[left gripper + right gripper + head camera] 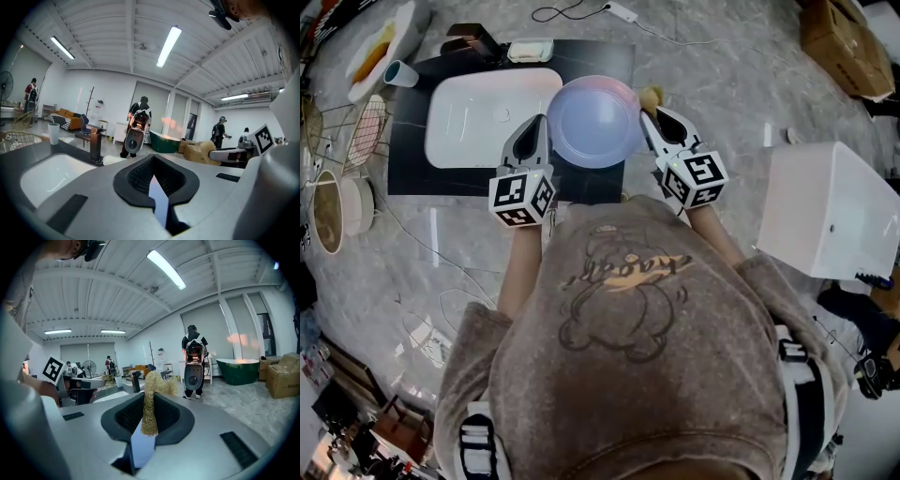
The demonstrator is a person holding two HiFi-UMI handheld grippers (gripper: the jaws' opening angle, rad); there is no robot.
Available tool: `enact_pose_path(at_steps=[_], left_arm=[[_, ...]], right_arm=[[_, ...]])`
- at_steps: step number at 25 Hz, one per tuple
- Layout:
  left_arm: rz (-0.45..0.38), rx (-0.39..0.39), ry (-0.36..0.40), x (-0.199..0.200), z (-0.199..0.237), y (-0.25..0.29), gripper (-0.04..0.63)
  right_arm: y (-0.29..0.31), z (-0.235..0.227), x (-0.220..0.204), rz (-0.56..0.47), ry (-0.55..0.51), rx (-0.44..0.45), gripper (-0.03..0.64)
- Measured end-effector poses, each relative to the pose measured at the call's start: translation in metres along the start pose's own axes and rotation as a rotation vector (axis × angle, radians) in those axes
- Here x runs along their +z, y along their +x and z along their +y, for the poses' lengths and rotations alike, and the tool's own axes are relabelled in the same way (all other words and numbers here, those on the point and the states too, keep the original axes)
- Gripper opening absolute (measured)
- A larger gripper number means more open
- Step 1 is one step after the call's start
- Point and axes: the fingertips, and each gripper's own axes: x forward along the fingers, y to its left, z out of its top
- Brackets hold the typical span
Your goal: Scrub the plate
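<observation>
A: Item one, sink (478,117): white, set in a dark counter (412,169). Item two, plate (595,122): pale, round, held at the sink's right end.

B: Handling?

A: Probably stiff, light, breakable, slick when wet; best taken by the rim. Left gripper (538,131) is pressed together on that rim.

B: Smallest?

A: Scrubber (150,404): springy golden mesh, nipped in right gripper (656,120), just beside the plate's right rim.

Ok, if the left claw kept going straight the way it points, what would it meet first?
Probably the small white dish behind the sink, beside the tap; the left claw, shut on the plate, may instead pass above it, since height is unclear.
</observation>
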Motion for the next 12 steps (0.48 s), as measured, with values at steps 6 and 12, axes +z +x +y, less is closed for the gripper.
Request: enact_pose_path(at_steps=[6, 12], left_arm=[[-0.001, -0.006, -0.021, -0.0013, -0.0032, -0.0012, 0.018], [0.003, -0.005, -0.033, -0.0048, -0.0055, -0.0047, 0.018]], right_arm=[[-0.0036, 0.0039, -0.0035, 0.010, -0.007, 0.002, 0.054], [-0.0083, 0.0062, -0.0025, 0.014, -0.026, 0.009, 0.055]])
